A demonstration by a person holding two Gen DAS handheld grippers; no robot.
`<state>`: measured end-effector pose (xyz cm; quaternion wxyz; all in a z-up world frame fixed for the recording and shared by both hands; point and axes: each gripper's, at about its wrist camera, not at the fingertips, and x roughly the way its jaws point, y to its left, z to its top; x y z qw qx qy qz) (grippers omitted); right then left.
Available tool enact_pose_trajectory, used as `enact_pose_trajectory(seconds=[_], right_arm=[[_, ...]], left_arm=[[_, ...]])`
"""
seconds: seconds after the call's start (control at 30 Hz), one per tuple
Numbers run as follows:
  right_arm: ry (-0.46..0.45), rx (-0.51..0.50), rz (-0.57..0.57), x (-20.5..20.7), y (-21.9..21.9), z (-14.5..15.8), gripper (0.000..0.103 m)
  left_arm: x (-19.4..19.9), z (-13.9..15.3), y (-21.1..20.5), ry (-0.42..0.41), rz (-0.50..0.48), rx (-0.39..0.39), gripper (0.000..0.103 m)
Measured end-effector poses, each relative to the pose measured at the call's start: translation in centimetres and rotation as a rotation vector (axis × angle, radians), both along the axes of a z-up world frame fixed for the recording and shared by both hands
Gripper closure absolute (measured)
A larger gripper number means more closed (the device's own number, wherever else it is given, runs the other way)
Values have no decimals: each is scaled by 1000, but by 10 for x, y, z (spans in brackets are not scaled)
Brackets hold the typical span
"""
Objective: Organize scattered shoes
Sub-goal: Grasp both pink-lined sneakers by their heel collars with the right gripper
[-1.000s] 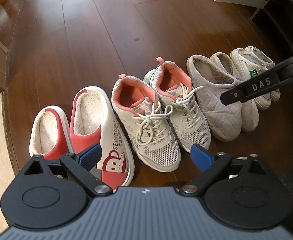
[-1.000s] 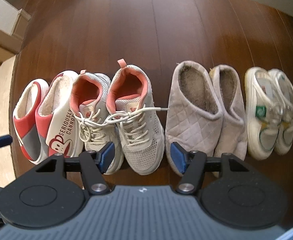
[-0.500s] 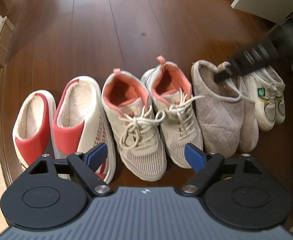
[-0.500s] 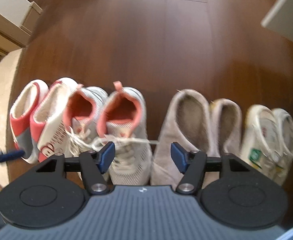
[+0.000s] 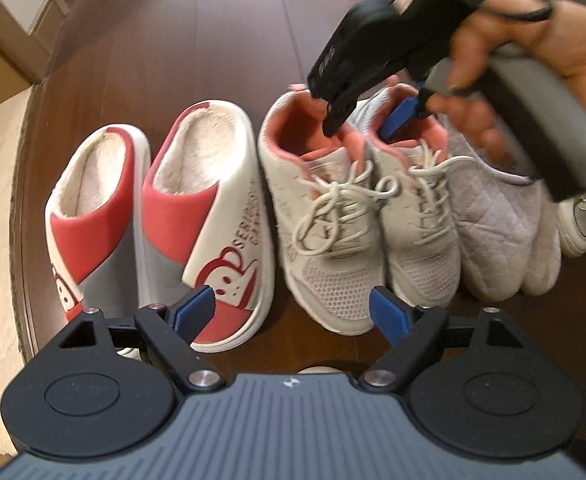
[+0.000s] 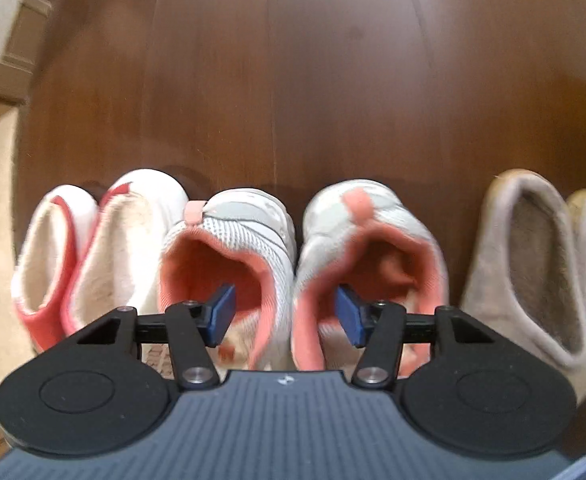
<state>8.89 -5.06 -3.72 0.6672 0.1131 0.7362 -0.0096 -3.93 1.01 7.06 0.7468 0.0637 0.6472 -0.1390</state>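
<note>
Right tongs (image 6: pixel 285 314) were seen closing, one finger inside each sneaker collar, both inner walls between the pads, not yet pinched. Left tongs (image 5: pixel 291 310) were held spread above the toes. Sneakers (image 5: pixel 333 216) were lined up mid-row on the floor (image 6: pixel 293 80).

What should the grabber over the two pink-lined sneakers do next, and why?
Probably close. The right gripper has one finger inside each sneaker, the left sneaker and the right sneaker, with their touching inner walls between the fingers. Its jaws have just been closing but do not yet look pressed on the fabric. Squeezing further would likely pinch both shoes together so the pair can be lifted at once.
</note>
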Motion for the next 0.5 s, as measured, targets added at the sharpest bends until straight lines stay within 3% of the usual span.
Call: enact_pose_trajectory(seconds=[0.1, 0.2, 0.5], right_arm=[[91, -70, 63, 1, 9, -19, 60], [138, -57, 83, -3, 11, -7, 62], [112, 30, 84, -33, -1, 20, 61]], left_arm=[[0, -1, 3, 3, 16, -6, 18], [1, 2, 2, -3, 20, -19, 17], [1, -1, -19, -16, -19, -43, 17]])
